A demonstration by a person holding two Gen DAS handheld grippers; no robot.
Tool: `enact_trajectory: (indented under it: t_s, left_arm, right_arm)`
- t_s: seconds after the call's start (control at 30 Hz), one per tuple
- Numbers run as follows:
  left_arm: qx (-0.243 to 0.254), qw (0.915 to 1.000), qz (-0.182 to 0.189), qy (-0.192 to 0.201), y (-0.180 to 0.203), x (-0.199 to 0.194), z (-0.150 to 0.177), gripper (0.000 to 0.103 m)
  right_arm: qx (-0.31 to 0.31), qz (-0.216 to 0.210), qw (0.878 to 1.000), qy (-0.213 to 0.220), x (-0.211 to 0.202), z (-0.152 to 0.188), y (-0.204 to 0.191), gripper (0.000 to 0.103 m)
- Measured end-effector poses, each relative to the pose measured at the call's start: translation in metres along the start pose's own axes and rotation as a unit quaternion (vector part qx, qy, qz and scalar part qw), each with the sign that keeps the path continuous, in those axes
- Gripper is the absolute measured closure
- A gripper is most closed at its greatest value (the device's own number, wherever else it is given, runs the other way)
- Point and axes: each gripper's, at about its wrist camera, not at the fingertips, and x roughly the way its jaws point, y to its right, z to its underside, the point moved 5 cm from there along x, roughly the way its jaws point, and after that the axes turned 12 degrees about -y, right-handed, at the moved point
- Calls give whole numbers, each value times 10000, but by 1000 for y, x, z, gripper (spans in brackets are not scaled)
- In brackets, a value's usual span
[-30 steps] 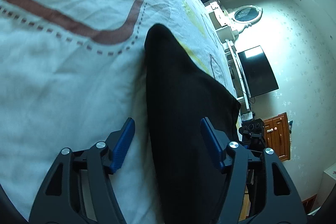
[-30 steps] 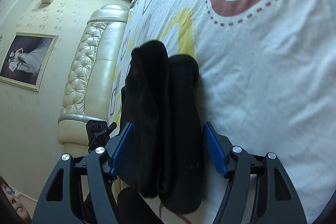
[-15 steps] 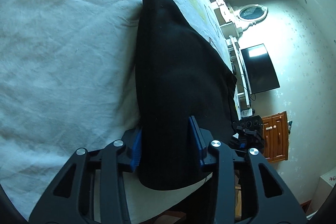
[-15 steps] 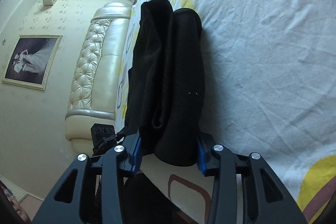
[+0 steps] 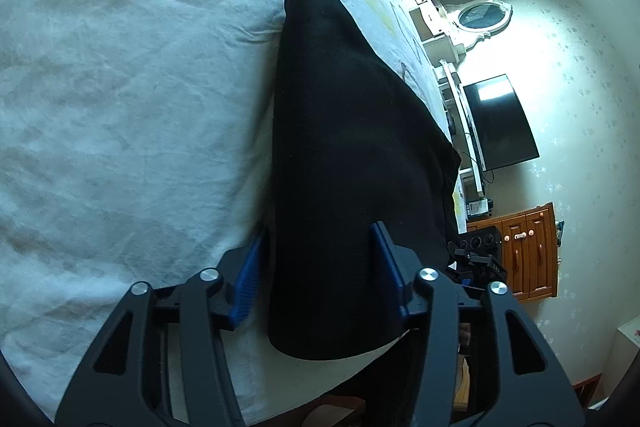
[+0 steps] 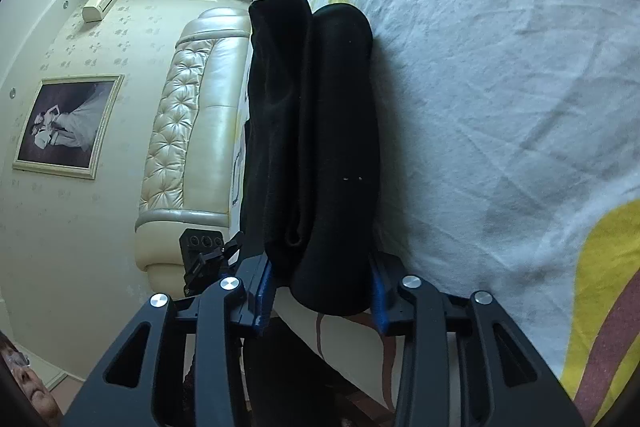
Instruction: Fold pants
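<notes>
Pants (image 5: 352, 155) lie folded on the bed (image 5: 120, 87), gripped at the near end by left gripper (image 5: 320, 267) and right gripper (image 6: 320, 287). Next, probably, lift both ends together for another fold.

No readable text — no labels, no numbers.

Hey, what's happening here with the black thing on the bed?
A person is folding a pair of black pants on a bed with a patterned bedspread, using a handheld gripper in each hand. The left gripper is clamped on one end of the folded bundle near the bed's edge, and the right gripper is clamped on the other end, where the stacked layers show. The pants rest on the bedspread.
</notes>
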Motion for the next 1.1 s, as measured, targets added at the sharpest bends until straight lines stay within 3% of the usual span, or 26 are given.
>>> enact_trajectory:
  t_s: [0.07,0.17,0.33,0.47,0.67,0.9,1.0,1.1]
  left_arm:
    - [-8,9996,291,52,0,1,0,29]
    - [124,9979,629,130,7,0,1,10]
    - [147,9992,342,131,14,6,1,8]
    - [314,9993,-41,202,19,11,6,8]
    - [504,9935,-988,252,30,16,20,8]
    - [407,9686,-2331,765,46,2,41,4]
    - [562,9496,-2902,1043,58,-6,53,4]
    - [646,9342,-3297,1200,66,-13,66,4]
  right_arm:
    - [13,-76,10000,24,-1,1,-1,55]
    - [33,-229,9997,83,-6,7,0,45]
    - [-29,-139,9996,233,-12,14,-6,30]
    - [-80,120,9993,333,-12,21,-7,28]
    - [-74,576,9975,410,-16,33,-4,26]
    - [-364,1721,9833,465,-4,41,-15,24]
    - [-672,2424,9666,482,6,43,-26,24]
    - [-962,3254,9390,559,16,47,-34,24]
